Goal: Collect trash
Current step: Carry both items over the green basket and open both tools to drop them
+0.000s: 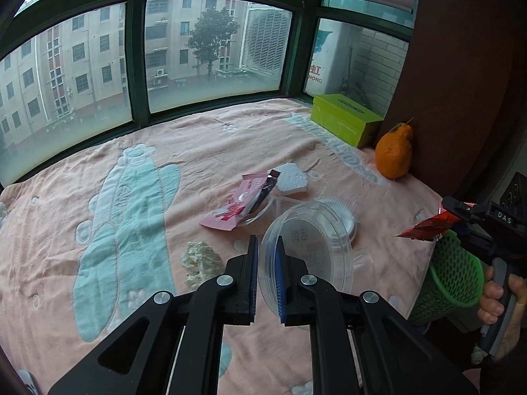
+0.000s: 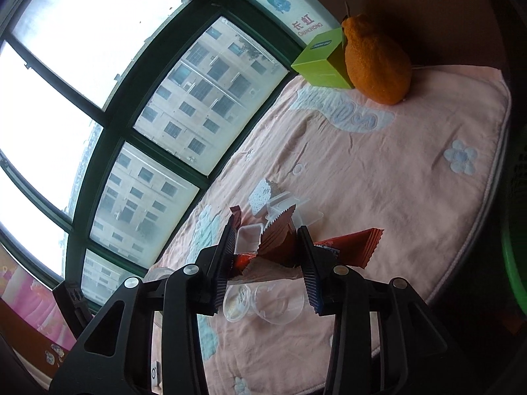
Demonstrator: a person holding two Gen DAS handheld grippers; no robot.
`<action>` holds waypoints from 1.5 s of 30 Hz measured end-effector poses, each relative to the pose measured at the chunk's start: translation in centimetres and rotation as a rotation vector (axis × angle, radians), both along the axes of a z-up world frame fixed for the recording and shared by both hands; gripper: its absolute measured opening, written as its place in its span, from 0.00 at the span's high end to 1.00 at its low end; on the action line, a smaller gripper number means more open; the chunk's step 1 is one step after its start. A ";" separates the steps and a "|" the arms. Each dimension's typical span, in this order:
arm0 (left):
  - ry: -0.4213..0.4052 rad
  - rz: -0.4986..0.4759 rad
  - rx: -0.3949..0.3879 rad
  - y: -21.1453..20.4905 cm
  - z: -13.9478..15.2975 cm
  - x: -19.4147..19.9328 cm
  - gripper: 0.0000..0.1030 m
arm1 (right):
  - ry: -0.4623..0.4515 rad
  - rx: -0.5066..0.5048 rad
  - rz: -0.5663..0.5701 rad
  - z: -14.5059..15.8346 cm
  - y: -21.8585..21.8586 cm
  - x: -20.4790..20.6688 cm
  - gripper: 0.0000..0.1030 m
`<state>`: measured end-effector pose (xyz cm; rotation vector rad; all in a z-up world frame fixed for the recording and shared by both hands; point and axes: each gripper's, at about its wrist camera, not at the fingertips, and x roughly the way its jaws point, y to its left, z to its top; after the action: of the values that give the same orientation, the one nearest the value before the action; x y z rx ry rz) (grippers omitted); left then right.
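Note:
My left gripper is shut on the rim of a clear round plastic lid and holds it tilted above the pink blanket. My right gripper is shut on a crumpled red wrapper; it also shows in the left wrist view, above a green mesh basket at the bed's right edge. On the blanket lie a pink wrapper, a dark wrapper, a white foam piece, clear plastic cups and a crumpled tissue.
A pink blanket covers the surface under a green-framed window. A lime-green box and an orange citrus fruit stand at the far right by a brown wall. A clear cup and lid lie below my right gripper.

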<state>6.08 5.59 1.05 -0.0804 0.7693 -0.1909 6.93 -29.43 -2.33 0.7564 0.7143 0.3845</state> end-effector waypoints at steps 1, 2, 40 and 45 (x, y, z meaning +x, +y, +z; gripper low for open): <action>0.002 -0.019 -0.016 -0.6 0.1 0.1 0.91 | 0.000 -0.005 -0.013 0.1 -0.5 -0.2 0.62; 0.005 -0.036 -0.024 -1.3 0.2 0.3 0.91 | 0.000 -0.007 -0.024 0.1 -1.1 -0.5 0.62; 0.183 -0.626 0.061 -38.1 -5.0 3.0 0.91 | 0.216 -0.424 -0.433 -5.5 -23.0 -13.3 0.27; 0.225 -0.676 0.135 -42.9 -7.8 3.2 0.91 | 0.187 -0.433 -0.464 -5.1 -23.7 -15.0 0.26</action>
<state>9.31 -37.30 -6.71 0.2966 1.0127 -0.7799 -8.07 -53.11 -7.46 0.5253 0.7386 -0.2611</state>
